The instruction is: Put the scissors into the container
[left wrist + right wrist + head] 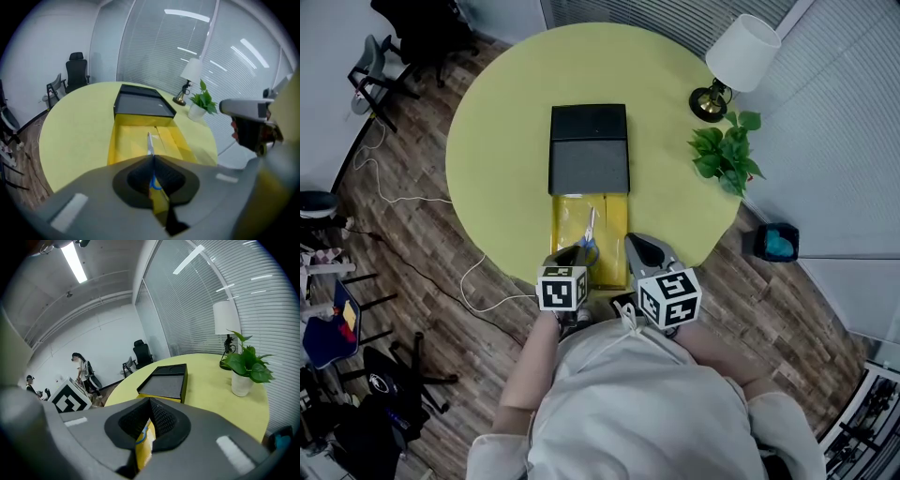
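Now left tool (152, 158) clenched on scissors (149, 142) over container (566, 221); right tool (150, 401) clenched beside right edge.

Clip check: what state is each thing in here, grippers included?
Yellow rectangular container: open, uncovered.
Blue-handled scissors: blades closed, lying inside the container.
Flat black box with grey inset: lying flat at the container's far end, not covering it.
Left gripper: shut, tips by the scissors' handle; grip unclear.
Right gripper: shut, beside the container.
White-shaded table lamp: upright, looks unlit.
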`<state>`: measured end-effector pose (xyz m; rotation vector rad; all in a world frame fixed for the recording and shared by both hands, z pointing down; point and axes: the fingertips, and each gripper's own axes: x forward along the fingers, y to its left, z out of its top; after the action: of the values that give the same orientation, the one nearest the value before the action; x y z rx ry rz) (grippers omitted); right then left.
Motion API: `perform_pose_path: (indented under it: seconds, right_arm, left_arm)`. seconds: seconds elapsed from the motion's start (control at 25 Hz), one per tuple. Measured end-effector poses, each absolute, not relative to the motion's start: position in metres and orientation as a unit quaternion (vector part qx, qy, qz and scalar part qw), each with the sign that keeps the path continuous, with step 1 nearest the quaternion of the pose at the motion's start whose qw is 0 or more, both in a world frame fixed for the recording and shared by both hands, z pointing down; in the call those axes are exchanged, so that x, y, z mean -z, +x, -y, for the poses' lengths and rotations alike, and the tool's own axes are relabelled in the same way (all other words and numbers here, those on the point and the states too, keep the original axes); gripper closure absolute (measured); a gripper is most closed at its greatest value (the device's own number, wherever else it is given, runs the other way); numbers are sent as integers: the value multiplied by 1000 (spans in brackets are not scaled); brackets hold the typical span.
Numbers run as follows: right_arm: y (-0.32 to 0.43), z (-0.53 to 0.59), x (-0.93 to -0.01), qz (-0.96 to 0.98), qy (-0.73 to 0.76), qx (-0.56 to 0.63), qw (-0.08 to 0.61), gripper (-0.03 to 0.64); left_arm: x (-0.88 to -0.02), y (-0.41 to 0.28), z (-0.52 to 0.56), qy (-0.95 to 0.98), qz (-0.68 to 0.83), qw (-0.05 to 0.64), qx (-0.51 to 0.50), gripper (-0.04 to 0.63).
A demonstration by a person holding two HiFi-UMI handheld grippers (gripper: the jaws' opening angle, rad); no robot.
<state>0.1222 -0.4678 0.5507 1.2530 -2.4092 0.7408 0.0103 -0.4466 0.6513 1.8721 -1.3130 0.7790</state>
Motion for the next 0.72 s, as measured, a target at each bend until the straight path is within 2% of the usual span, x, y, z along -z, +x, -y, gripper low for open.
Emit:
perform_pose_path:
  seconds: [0.72]
  right_arm:
    - [91, 441, -501, 866, 447, -180, 134, 617]
  left_arm:
    - [-454, -3, 455, 821, 560, 94, -68, 589]
